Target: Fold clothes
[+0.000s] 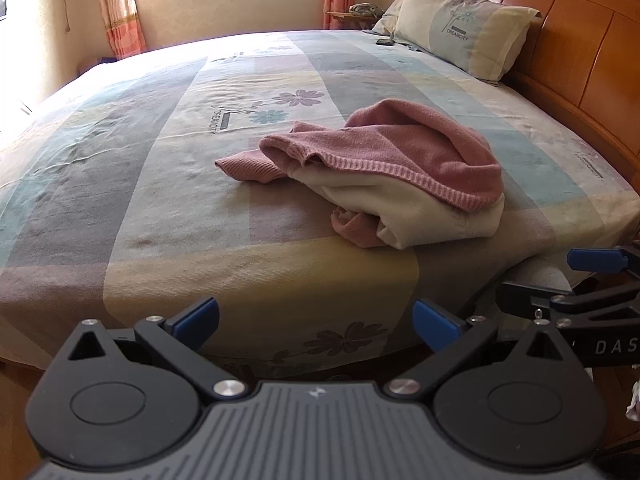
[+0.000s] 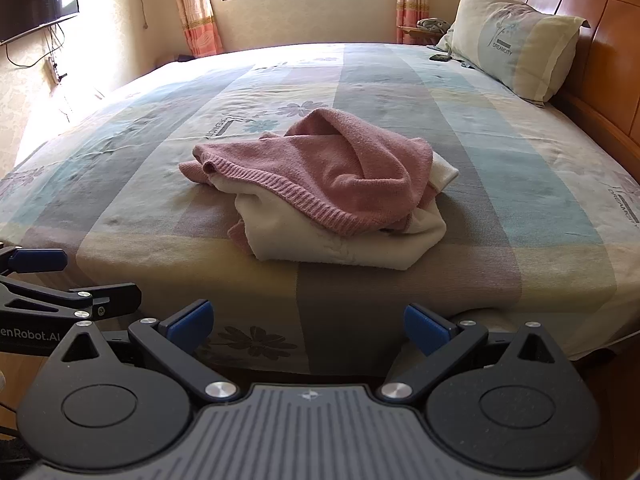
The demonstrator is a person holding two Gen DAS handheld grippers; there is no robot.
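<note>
A crumpled pink knitted sweater with a cream lining [image 1: 400, 168] [image 2: 332, 188] lies bunched on the bed, near its front edge. One ribbed sleeve end sticks out to the left. My left gripper [image 1: 316, 322] hangs open off the bed's front edge, short of the sweater, with nothing between its blue pads. My right gripper [image 2: 306, 326] is open too, also in front of the bed edge and empty. Each gripper shows at the side of the other's view: the right gripper [image 1: 600, 280], the left gripper [image 2: 52, 280].
The bed sheet [image 1: 160, 160] [image 2: 520, 152] has pastel blocks and flower prints. A pillow [image 1: 464, 28] [image 2: 516, 44] leans on the wooden headboard [image 1: 592, 52] at the right. A small dark object [image 1: 385, 42] lies by the pillow. A wall-mounted screen [image 2: 36, 0] hangs left; a window with curtains is behind.
</note>
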